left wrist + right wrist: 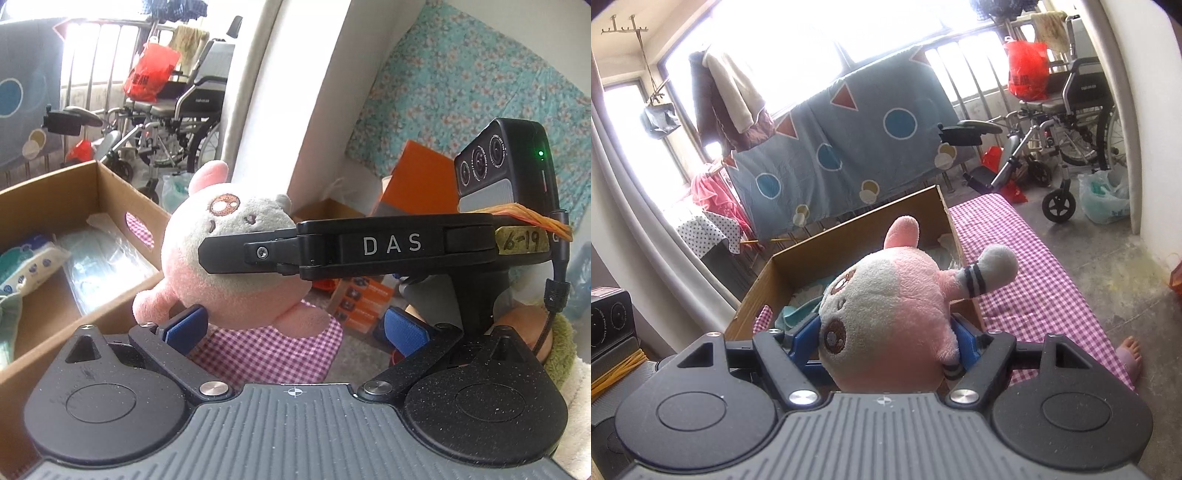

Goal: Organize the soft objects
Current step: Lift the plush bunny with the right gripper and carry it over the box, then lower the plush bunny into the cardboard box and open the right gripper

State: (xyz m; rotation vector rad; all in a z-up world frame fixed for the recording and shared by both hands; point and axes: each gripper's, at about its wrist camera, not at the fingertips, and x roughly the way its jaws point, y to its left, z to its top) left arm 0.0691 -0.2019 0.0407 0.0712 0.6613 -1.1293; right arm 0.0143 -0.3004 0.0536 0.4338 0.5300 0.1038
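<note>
Right hand-held gripper point(888, 341) — blue pads clamped wide on pink-and-grey plush toy point(886, 306), held off the gingham-covered table point(1034, 266), beside cardboard box point(849, 236). Left hand-held gripper point(295, 328) — jaws apart, empty. Step: carrying toy to box. Next: lift over near wall, release inside. Box already holds tissue pack point(26, 262) and plastic-wrapped items; little obstructs. Wheelchair point(1067, 122) well apart.

Your left gripper point(295, 328) has a ribbed grey body, speckled black round housings, silver screws and blue pads point(186, 328). Your right gripper point(886, 339) matches, marked "DAS" with a handwritten "6-19" label.
</note>
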